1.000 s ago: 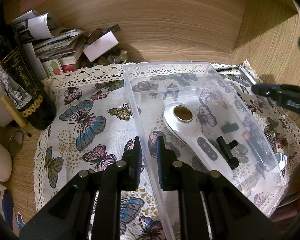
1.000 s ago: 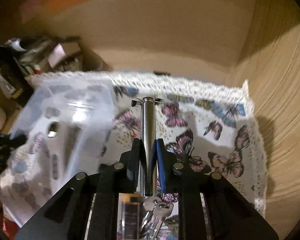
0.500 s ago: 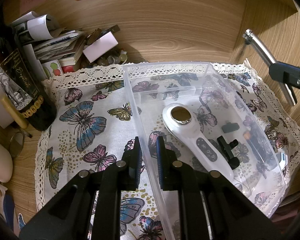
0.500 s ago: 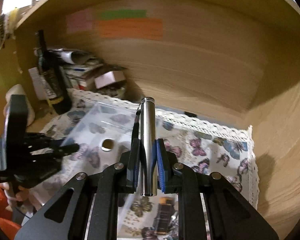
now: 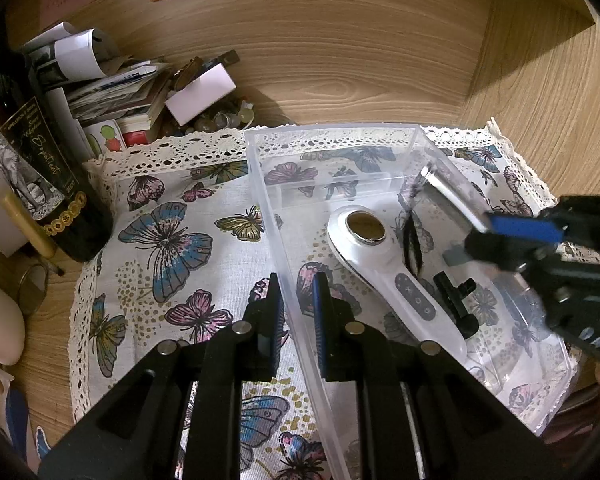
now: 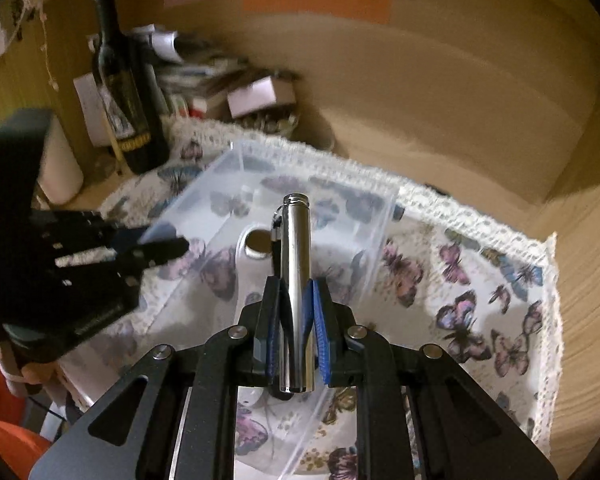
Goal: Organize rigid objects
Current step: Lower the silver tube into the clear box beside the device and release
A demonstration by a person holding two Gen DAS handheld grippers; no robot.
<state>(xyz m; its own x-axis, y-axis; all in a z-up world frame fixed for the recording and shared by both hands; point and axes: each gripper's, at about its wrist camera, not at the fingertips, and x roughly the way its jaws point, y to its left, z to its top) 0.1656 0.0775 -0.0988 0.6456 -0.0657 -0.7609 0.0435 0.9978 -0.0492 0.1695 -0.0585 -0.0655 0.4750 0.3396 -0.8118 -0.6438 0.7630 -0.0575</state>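
Right wrist view: a steel tube (image 6: 296, 280) is pinched by the right gripper (image 6: 296, 320), its long axis pointing far over the bin (image 5: 548, 420) (below it). The bin's near-left wall is pinched by the left gripper (image 5: 294, 316).

Bottle (image 5: 32, 152) and papers (image 5: 112, 84) crowding back-left corner

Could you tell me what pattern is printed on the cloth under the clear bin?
Multicoloured butterflies on the white cloth, clearest in the left wrist view.
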